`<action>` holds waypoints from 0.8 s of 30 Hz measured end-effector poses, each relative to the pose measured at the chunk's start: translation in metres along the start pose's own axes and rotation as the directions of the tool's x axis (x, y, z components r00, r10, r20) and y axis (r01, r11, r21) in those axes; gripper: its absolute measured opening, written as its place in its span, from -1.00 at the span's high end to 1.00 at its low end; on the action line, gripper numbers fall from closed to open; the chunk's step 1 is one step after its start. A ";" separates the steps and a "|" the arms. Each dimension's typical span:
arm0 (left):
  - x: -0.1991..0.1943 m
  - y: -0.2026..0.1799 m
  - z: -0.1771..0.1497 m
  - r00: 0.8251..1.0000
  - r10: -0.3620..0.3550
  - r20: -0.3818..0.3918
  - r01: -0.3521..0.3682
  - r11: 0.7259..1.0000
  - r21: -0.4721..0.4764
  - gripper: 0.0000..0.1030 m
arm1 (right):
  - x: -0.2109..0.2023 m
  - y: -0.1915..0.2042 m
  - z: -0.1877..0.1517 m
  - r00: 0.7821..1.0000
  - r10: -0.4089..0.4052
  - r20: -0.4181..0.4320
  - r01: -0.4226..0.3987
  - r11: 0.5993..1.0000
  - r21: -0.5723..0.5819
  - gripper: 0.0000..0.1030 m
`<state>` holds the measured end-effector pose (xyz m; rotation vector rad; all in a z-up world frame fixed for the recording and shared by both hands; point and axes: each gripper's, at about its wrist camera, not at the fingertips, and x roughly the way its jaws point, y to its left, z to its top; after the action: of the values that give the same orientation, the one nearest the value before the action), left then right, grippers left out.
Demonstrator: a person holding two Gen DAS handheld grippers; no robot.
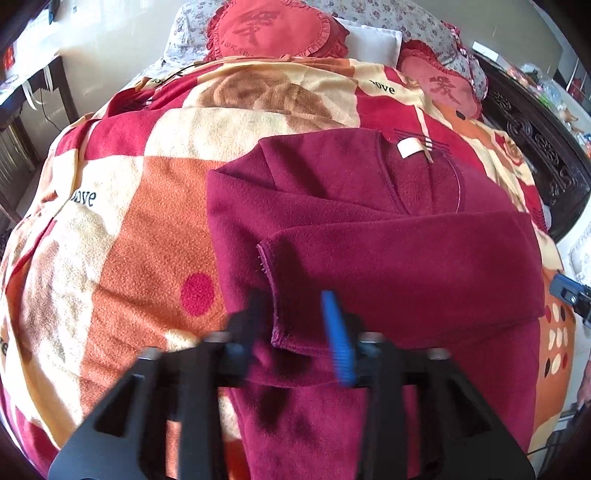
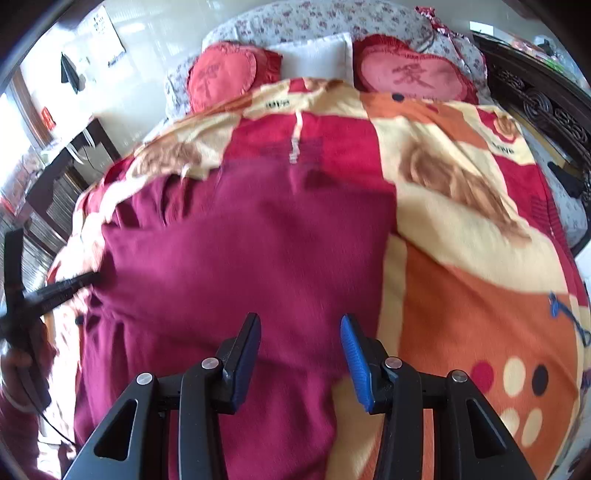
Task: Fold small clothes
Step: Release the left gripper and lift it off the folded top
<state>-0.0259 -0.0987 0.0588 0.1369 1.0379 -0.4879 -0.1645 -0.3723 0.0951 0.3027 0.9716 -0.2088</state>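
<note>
A dark red fleece top (image 1: 369,229) lies flat on the patterned blanket (image 1: 122,221), its white neck label (image 1: 409,147) at the far end. One sleeve (image 1: 406,273) is folded across the body, its cuff toward my left gripper (image 1: 295,325), which is open, its fingers either side of the cuff edge and just above it. In the right wrist view the top (image 2: 240,258) fills the left half. My right gripper (image 2: 301,350) is open and empty above the top's near right edge. The left gripper's dark frame (image 2: 55,288) shows at the far left.
The blanket (image 2: 480,258) covers a bed. Heart-shaped red cushions (image 1: 266,29) (image 2: 413,77) and a white pillow (image 2: 317,59) lie at the head. A dark carved bed frame (image 1: 535,155) runs along the right. A dark desk (image 2: 66,162) stands at the left.
</note>
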 end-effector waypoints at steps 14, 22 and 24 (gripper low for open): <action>0.042 0.001 0.009 0.998 0.034 -0.049 -0.035 0.999 -0.011 0.02 | 0.068 -0.013 0.038 0.998 -0.048 -0.032 0.049 0.998 0.047 0.09; 0.022 0.005 -0.002 0.998 0.015 -0.059 -0.015 1.000 -0.001 0.02 | 0.035 -0.010 0.020 0.999 -0.039 -0.036 0.041 0.998 0.046 0.08; 0.014 0.005 -0.008 0.999 0.015 -0.051 -0.014 1.000 0.007 0.02 | 0.032 -0.009 0.008 0.997 -0.058 -0.057 0.060 0.998 0.033 0.08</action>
<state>-0.0245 -0.0959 0.0420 0.1632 1.0852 -0.4766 -0.1437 -0.3849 0.0711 0.3126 1.0339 -0.2726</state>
